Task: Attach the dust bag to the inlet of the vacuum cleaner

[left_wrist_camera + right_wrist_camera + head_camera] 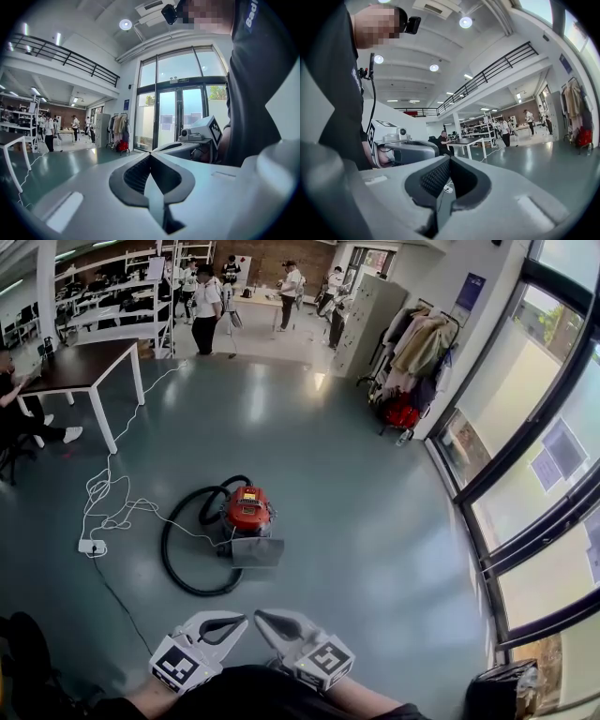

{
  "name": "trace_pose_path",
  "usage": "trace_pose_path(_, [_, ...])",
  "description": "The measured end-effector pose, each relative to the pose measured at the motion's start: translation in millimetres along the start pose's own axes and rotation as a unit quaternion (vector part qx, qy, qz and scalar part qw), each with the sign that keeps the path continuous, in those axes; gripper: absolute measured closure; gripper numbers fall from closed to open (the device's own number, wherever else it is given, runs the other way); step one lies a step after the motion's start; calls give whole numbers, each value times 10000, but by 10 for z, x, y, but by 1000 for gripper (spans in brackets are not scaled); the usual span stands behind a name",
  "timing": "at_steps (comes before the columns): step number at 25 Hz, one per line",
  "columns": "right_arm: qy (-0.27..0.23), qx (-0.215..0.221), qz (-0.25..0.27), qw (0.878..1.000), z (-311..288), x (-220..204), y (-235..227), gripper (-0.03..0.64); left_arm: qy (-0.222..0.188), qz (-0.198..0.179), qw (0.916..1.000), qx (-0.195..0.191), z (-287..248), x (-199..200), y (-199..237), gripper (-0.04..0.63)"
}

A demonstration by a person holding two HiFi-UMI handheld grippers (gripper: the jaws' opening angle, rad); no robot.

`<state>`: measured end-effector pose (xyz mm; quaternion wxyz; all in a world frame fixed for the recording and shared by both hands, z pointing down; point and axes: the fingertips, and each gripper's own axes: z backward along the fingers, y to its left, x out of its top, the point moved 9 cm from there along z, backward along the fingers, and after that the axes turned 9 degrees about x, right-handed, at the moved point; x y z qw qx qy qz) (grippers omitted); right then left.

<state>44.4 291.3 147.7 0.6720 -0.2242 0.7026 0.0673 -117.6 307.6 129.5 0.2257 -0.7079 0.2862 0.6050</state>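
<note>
floor (356, 474) is gleaming smooth, glossy | vacuum cleaner (247, 509) is showing shiny red plastic | hose (163, 545) is looking matt black | left hand-held gripper (150, 155) and right hand-held gripper (450, 158) are showing matt grey plastic, ribbed black pads (136, 176)

We've got the red vacuum cleaner (248, 509) standing upright on the green floor (375, 521), its black hose (165, 549) curling in a wide loop to its left. A flat grey rectangle, apparently the dust bag (258, 552), lies against its near side.
</note>
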Motion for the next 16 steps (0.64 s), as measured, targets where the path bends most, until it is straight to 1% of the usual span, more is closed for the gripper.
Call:
trace_pose_path(4, [81, -24, 28, 10000, 23, -56, 10, 624, -3, 50, 10000, 12, 21, -67, -36, 578])
trace_pose_path(7, [0, 17, 1, 10000, -8, 29, 45, 624, 32, 10, 10000, 9, 33, -32, -35, 578])
trace_pose_path(10, [29, 52, 7, 10000, -18, 74, 63, 624, 46, 3, 10000, 14, 32, -30, -42, 578])
trace_pose_path(13, [30, -25, -36, 10000, 6, -30, 35, 624, 76, -36, 10000, 15, 46, -34, -49, 578])
trace_pose_path(16, [-5, -55, 66, 10000, 10, -94, 8, 624, 83, -57, 9999, 16, 60, -36, -46, 578])
